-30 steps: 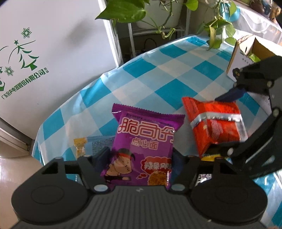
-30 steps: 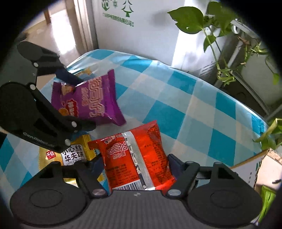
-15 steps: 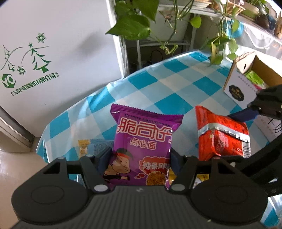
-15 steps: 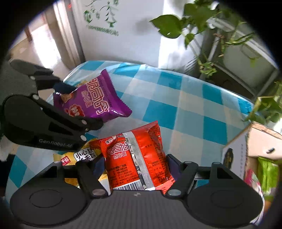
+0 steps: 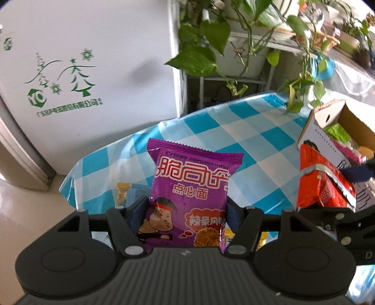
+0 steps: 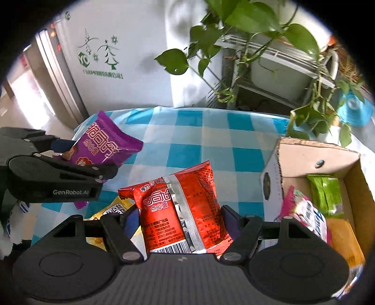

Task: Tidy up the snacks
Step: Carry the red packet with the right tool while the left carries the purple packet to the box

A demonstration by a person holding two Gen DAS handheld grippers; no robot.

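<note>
While trailing plant leaves hang over the checked table and the open cardboard box sits right, we pinch the purple packet upright in our left gripper and the red packet upright in our right gripper, both lifted off the table with long axes pointing away.

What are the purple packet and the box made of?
The purple packet looks like glossy plastic film: shiny, crinkled, with a zigzag sealed top. The box looks like cardboard: matt brown inside, white printed outside, with folded flaps.
</note>
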